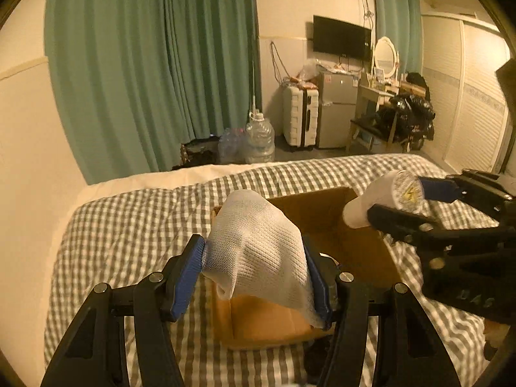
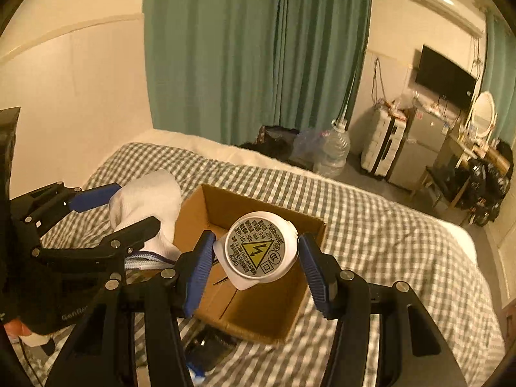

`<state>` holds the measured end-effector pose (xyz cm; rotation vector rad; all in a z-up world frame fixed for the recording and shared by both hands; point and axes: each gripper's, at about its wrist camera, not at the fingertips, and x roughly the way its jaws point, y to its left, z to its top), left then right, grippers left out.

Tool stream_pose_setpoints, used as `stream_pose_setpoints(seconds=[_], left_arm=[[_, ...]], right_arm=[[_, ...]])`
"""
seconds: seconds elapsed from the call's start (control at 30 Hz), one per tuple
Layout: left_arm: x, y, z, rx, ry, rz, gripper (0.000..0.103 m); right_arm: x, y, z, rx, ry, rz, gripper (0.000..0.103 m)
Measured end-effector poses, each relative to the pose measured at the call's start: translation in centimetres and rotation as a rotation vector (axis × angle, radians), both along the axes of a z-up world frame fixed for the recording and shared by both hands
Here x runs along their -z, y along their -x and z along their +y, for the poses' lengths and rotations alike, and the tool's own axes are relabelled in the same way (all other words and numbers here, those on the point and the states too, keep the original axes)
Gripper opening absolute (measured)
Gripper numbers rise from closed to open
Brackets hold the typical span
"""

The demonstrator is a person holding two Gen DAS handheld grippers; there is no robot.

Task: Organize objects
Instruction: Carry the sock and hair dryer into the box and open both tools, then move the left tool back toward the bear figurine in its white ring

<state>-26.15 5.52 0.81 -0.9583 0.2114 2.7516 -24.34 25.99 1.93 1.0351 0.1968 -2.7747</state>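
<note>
An open cardboard box [image 1: 351, 245] [image 2: 258, 309] sits on the checked bedspread. My left gripper [image 1: 254, 274] [image 2: 129, 213] is shut on a white mesh cloth [image 1: 258, 251] [image 2: 148, 206] and holds it above the box's near left edge. My right gripper [image 2: 254, 258] [image 1: 409, 203] is shut on a white round electrical device [image 2: 258, 248] [image 1: 383, 198] with a grey label and a yellow lightning triangle, held above the box opening. The box floor shows bare cardboard where it is visible.
The bed [image 1: 135, 225] [image 2: 387, 225] fills the foreground, with a cream wall on the left. Beyond it are green curtains [image 1: 154, 64], water jugs [image 1: 259, 140], a white suitcase [image 1: 300, 116], a small fridge [image 1: 335, 109] and a cluttered desk. A dark object [image 2: 209, 345] lies by the box.
</note>
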Motion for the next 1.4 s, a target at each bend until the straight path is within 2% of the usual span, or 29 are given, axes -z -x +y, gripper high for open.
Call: stream_pose_setpoints(seconds=[0.23, 0.4, 0.53, 0.67, 0.7, 0.73, 0.8, 0.93, 1.17, 1.3, 1.4], left_arm=[[4.8, 4.8, 0.9, 0.045, -0.007, -0.071, 0.060], [7.7, 6.3, 1.5, 0.057, 0.008, -0.112, 0.061], [8.7, 6.4, 2.0, 0.040, 0.005, -0.129, 0.062], [8.4, 5.8, 1.9, 0.021, -0.014, -0.146, 0.067], [8.4, 5.0, 1.1, 0.015, -0.023, -0.149, 0.070], [8.0, 4.6, 1.0, 0.011, -0.036, -0.152, 0.077], [7.2, 3.4, 0.1, -0.005, -0.056, -0.149, 0.093], [4.8, 1.0, -0.6, 0.006, -0.099, -0.120, 0.096], [0.3, -3.0, -1.4, -0.039, -0.073, -0.063, 0.100], [-1.0, -5.0, -2.3, -0.042, -0.065, -0.037, 0.102], [-1.0, -6.4, -2.9, -0.061, -0.049, -0.023, 0.103]], right_arm=[[5.8, 6.3, 1.4, 0.010, 0.025, -0.099, 0.053], [8.5, 7.2, 1.6, 0.009, 0.030, -0.116, 0.053], [9.2, 7.2, 2.4, 0.021, 0.060, -0.129, 0.054], [7.8, 5.8, 2.7, 0.046, 0.092, -0.102, 0.055], [7.4, 5.5, 3.0, 0.050, 0.098, -0.090, 0.065], [6.8, 4.9, 3.1, 0.058, 0.105, -0.074, 0.075], [5.5, 3.7, 3.1, 0.071, 0.111, -0.057, 0.077], [2.5, 1.2, 3.4, 0.083, 0.095, -0.029, 0.077], [-2.5, -4.5, 3.9, 0.112, 0.061, 0.026, 0.088], [-3.9, -7.2, 3.9, 0.116, 0.055, 0.040, 0.091], [-4.2, -9.4, 3.4, 0.083, 0.091, 0.045, 0.094]])
